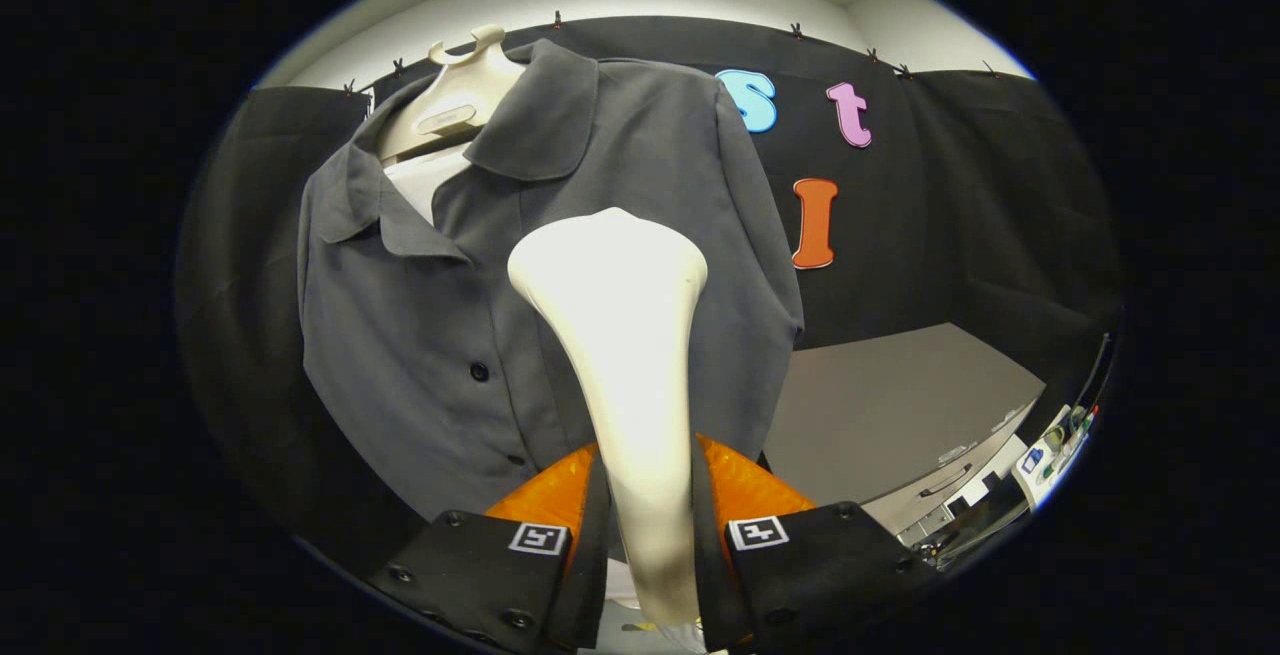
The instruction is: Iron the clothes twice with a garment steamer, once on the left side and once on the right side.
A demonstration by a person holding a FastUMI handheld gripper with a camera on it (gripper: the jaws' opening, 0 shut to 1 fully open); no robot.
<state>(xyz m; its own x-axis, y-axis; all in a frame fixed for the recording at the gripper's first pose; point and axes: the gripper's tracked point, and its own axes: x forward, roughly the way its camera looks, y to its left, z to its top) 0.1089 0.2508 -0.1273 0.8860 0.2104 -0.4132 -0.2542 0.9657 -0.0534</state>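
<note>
A cream garment steamer (pixel 625 335) stands upright between the fingers of the gripper (pixel 648 510), its slim handle pinched from both sides and its broad head raised against the front of a dark grey shirt (pixel 560 265). The shirt hangs on a pale hanger (pixel 455 100), buttoned, before the black booth wall (pixel 960 215). Beyond the shirt's outer hem edge, a grey worktop (pixel 880 405) lies open, its far corner meeting the wall.

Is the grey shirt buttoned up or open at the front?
Buttoned: the shirt front is closed along its buttons, only the collar open, behind the steamer clamped in the gripper.
</note>
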